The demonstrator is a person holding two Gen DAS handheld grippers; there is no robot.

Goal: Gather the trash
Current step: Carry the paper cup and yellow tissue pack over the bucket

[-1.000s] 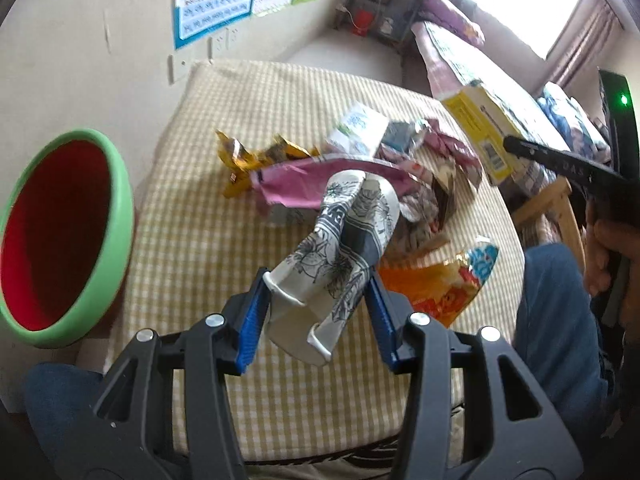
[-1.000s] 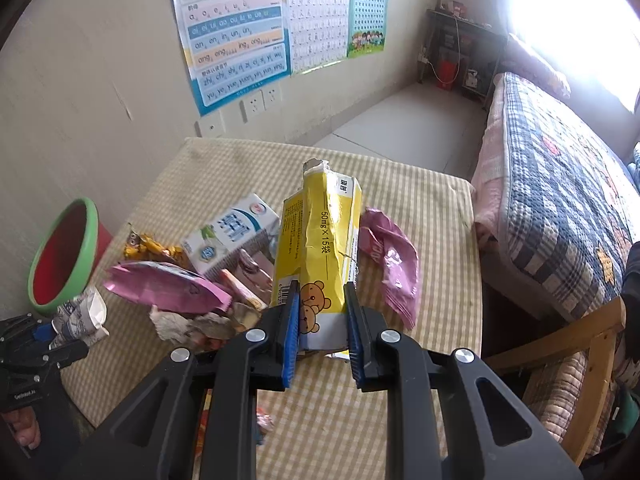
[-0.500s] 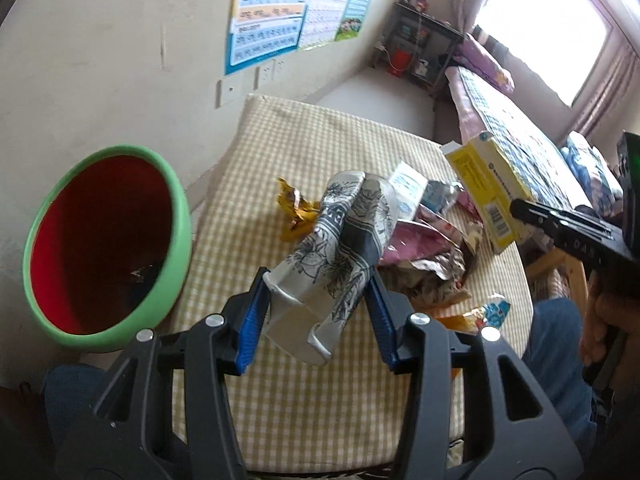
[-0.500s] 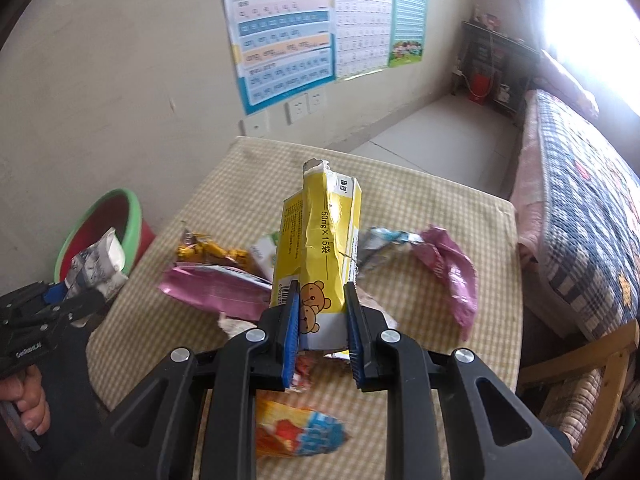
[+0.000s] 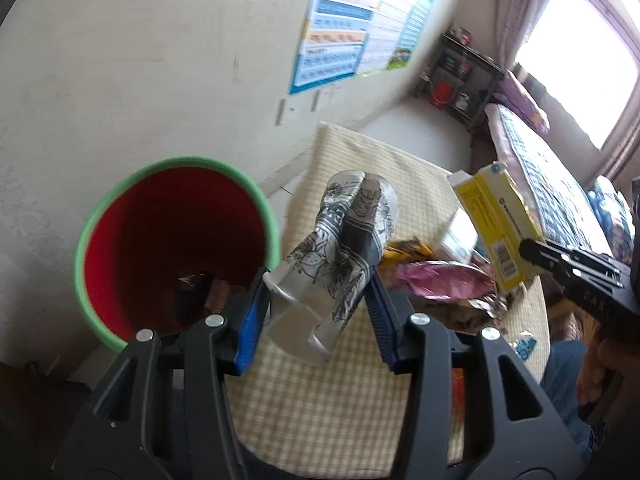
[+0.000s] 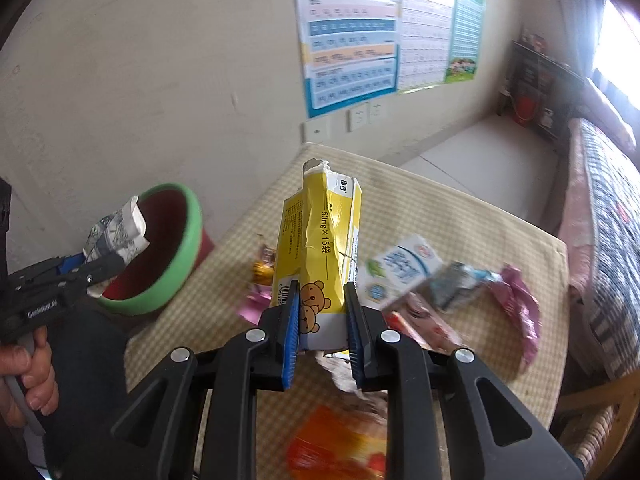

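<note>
Left gripper [image 5: 316, 312]: squeezed a crushed cup [image 5: 340, 256], right beside the bin [image 5: 176, 248] rim. Right gripper [image 6: 322, 328]: squeezed a yellow box [image 6: 320, 248] above the table [image 6: 460, 220]. More wrappers [image 6: 516, 300] on the checked cloth.

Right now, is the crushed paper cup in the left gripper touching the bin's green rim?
Cannot tell. In the right wrist view the crushed paper cup overlaps the bin's green rim; in the left wrist view it sits beside the rim, with no plain gap or contact.
</note>
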